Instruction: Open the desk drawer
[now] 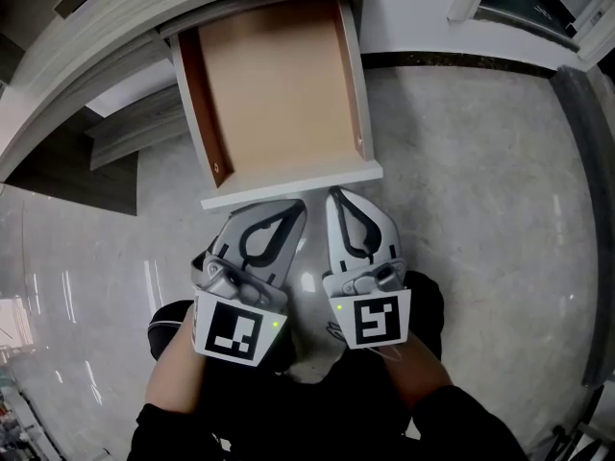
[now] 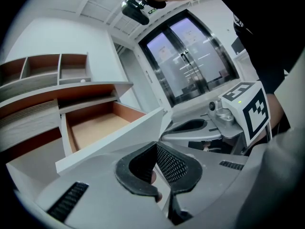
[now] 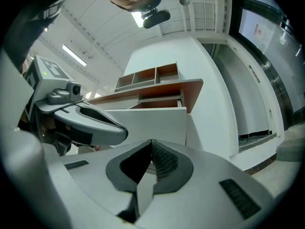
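The desk drawer [image 1: 279, 75] stands pulled out from under the white desk, its brown wooden inside bare. Its white front panel [image 1: 288, 185] faces me. My left gripper [image 1: 291, 207] is shut with nothing in it, its tips just short of the panel's underside edge. Beside it, the right gripper [image 1: 336, 196] is shut as well and empty, also just in front of the panel. In the left gripper view the closed tips [image 2: 155, 146] point below the open drawer [image 2: 95, 125]. The right gripper view has its closed tips [image 3: 152, 142] before the white panel [image 3: 143, 123].
The grey wood-grain desk top [image 1: 115, 27] curves over the drawer. A low grey shelf [image 1: 135, 133] sits left of it. Polished stone floor [image 1: 480, 209] spreads on the right. Open cubbies [image 2: 57, 68] stand above the desk, and glass doors [image 2: 190, 56] lie beyond.
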The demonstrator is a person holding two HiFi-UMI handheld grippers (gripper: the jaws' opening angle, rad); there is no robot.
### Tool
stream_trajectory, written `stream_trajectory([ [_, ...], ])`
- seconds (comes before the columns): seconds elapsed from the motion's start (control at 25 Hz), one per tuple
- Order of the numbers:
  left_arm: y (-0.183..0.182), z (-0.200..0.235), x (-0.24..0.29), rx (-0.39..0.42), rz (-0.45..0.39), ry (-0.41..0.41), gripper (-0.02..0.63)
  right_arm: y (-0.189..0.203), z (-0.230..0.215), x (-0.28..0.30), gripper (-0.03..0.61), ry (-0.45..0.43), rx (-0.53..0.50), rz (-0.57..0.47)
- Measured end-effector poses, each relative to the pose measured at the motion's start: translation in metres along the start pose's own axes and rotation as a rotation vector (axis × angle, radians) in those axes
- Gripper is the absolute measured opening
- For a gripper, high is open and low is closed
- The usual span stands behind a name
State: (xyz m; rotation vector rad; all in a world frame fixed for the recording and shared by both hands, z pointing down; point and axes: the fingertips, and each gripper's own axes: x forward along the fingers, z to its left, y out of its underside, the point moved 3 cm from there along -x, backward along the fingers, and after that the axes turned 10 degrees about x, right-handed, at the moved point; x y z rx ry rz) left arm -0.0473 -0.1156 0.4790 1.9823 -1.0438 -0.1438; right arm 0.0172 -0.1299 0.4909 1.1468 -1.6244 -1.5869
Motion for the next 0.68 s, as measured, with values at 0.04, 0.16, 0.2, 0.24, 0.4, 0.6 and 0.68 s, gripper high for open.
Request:
stream_trajectory([
  [0.04, -0.0003, -0.0004, 0.0002, 0.002, -0.001, 0.002, 0.005, 0.0001, 0.0006, -0.0004, 0.006, -0.002, -0.004, 0.0],
  [0.16, -0.0004, -0.0023, 0.0005, 0.005, -0.003, 0.007, 0.005, 0.0008, 0.0008, -0.0009, 0.006, -0.005, -0.01, 0.0],
  [0.2, -0.0003, -0.0025, 0.0003, 0.006, -0.005, 0.008, 0.005, 0.0007, 0.0006, -0.001, 0.006, -0.003, -0.01, 0.0],
  [0.24, -0.0001, -0.0025, 0.0003, 0.006, -0.006, 0.009, 0.005, 0.0003, 0.0005, -0.001, 0.006, -0.001, -0.011, -0.002],
  [0.4, -0.0011, -0.0007, 0.0004, 0.0, -0.009, 0.006, 0.005, -0.0017, 0.0019, -0.0024, 0.006, 0.003, -0.012, -0.011],
  [0.6, -0.005, 0.0005, 0.0004, -0.002, -0.019, 0.01, 0.005, -0.0021, 0.0031, -0.0047, 0.006, 0.001, -0.023, -0.003],
  [0.68, -0.0058, -0.0001, 0.0001, 0.002, -0.022, 0.013, 0.005, -0.0033, 0.003, -0.0056, 0.006, 0.003, -0.026, -0.008],
])
